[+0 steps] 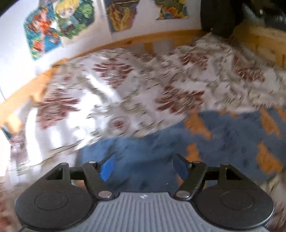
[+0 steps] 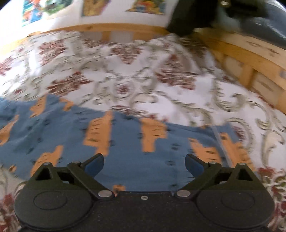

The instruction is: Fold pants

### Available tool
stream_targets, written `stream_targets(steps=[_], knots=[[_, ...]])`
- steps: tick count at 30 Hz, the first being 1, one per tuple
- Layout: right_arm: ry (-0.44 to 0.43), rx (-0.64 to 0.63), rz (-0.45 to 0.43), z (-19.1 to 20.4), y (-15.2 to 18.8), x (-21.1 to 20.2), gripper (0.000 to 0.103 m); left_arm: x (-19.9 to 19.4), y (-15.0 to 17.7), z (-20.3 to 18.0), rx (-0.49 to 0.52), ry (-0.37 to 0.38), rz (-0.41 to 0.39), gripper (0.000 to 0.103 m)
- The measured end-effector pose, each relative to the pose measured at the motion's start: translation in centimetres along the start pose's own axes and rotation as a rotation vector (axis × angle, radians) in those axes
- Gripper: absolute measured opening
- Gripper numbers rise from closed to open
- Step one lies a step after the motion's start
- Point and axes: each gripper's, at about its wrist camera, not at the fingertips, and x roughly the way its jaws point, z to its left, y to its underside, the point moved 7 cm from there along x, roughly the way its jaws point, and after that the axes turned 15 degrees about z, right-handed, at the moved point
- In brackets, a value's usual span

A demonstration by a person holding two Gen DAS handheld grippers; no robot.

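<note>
The pants point(image 1: 223, 135) are blue with orange patches and small dark spots, lying flat on a floral bedspread point(image 1: 125, 89). In the left wrist view they fill the lower right, and my left gripper point(image 1: 143, 165) hovers open just over their near left part, blue pads spread wide. In the right wrist view the pants point(image 2: 125, 142) stretch across the lower half, and my right gripper point(image 2: 144, 165) is open above their near edge with nothing between its fingers. Both views are motion-blurred.
The bedspread point(image 2: 143, 80) is white with dark red flowers and grey scrolls. A wooden bed frame point(image 1: 125, 42) runs along the far side and the right point(image 2: 250, 58). Colourful posters point(image 1: 59, 23) hang on the white wall. A dark object point(image 2: 205, 16) sits at the far right corner.
</note>
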Motion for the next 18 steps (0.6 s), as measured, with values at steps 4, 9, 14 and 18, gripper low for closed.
stream_targets(steps=[4, 9, 14, 18], knots=[[-0.018, -0.052, 0.010, 1.6, 0.3, 0.1, 0.098, 4.9, -2.4, -0.4, 0.050, 0.008, 0.058, 0.076], [-0.025, -0.036, 0.045, 1.5, 0.6, 0.8, 0.098, 7.7, 0.7, 4.9, -0.077, -0.023, 0.194, 0.075], [-0.067, -0.030, 0.046, 1.2, 0.1, 0.7, 0.098, 4.4, 2.7, 5.7, -0.044, -0.021, 0.176, 0.075], [-0.209, -0.187, -0.013, 2.4, -3.3, 0.6, 0.098, 1.5, 0.8, 3.0, 0.045, 0.066, 0.090, 0.086]])
